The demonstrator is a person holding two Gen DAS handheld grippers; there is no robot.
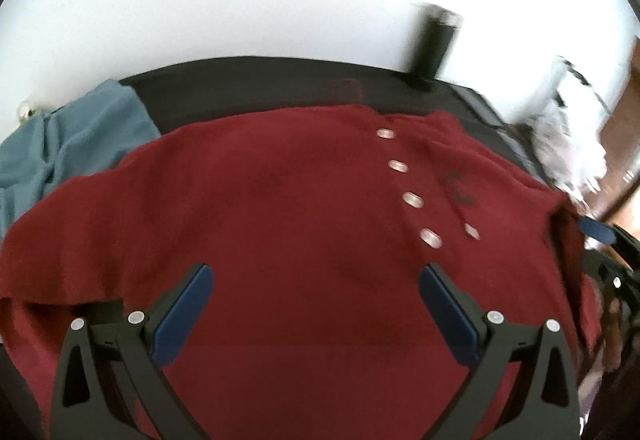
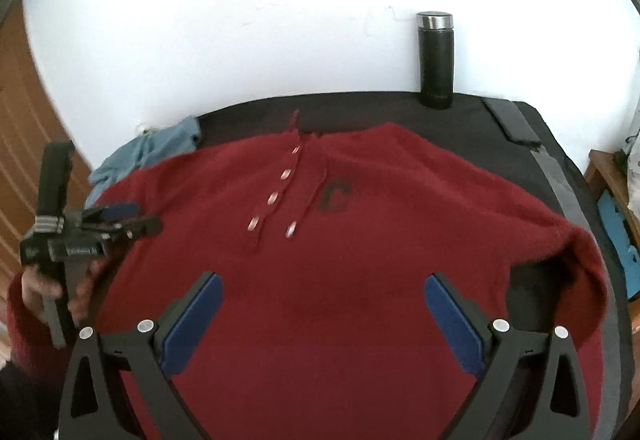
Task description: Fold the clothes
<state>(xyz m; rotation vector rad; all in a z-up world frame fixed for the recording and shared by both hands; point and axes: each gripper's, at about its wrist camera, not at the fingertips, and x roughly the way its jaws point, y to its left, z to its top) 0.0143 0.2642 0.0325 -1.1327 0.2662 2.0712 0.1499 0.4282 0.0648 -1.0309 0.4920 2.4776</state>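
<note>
Left gripper [image 1: 316, 276] hovers over the near half of the red sweater [image 1: 280, 200], fingers spread wide, nothing between the blue pads [image 1: 182, 316]. Right gripper [image 2: 322, 286] likewise: wide apart, empty, above the sweater's near middle. From the right wrist view the left gripper sits at the sweater's left edge, held by the person's hand [image 2: 44, 290], red sleeve on that arm.
</note>
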